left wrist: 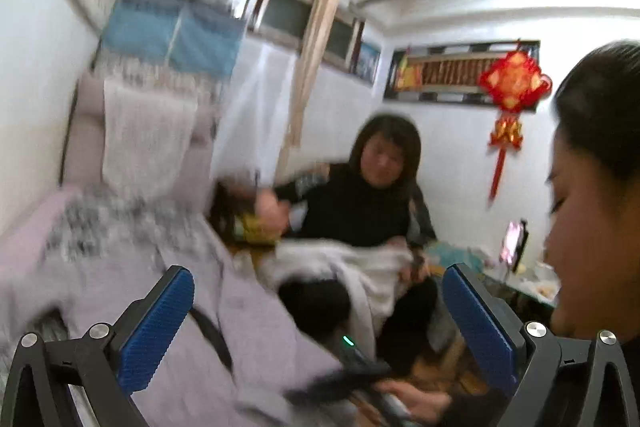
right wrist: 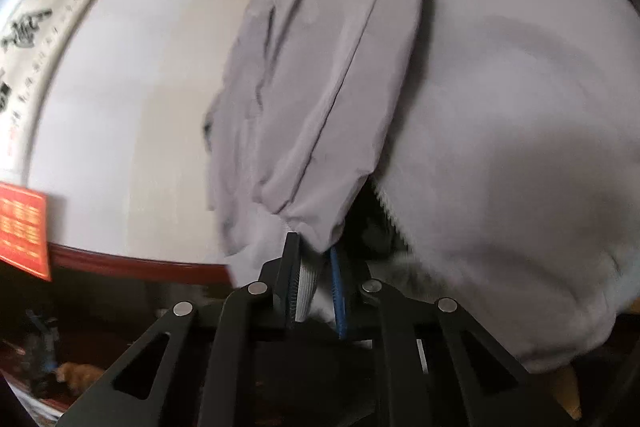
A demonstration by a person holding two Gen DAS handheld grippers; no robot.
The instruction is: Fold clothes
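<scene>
A lilac jacket (right wrist: 320, 87) with a pale fleecy inner side (right wrist: 500, 147) hangs in front of the right wrist view and fills most of it. My right gripper (right wrist: 312, 245) is shut on the jacket's ribbed bottom edge, with the cloth pinched between its pads. In the left wrist view the same lilac jacket (left wrist: 248, 327) lies blurred at the lower left. My left gripper (left wrist: 316, 273) is open, its blue pads (left wrist: 156, 323) far apart with nothing between them. It points level into the room, above the cloth.
A person in black (left wrist: 360, 203) sits ahead with a white cloth (left wrist: 360, 267) in the lap. Another person's head (left wrist: 592, 187) is close at the right. A hand (left wrist: 420, 401) holds a dark device below. A lace-covered sofa (left wrist: 140, 139) stands at the left.
</scene>
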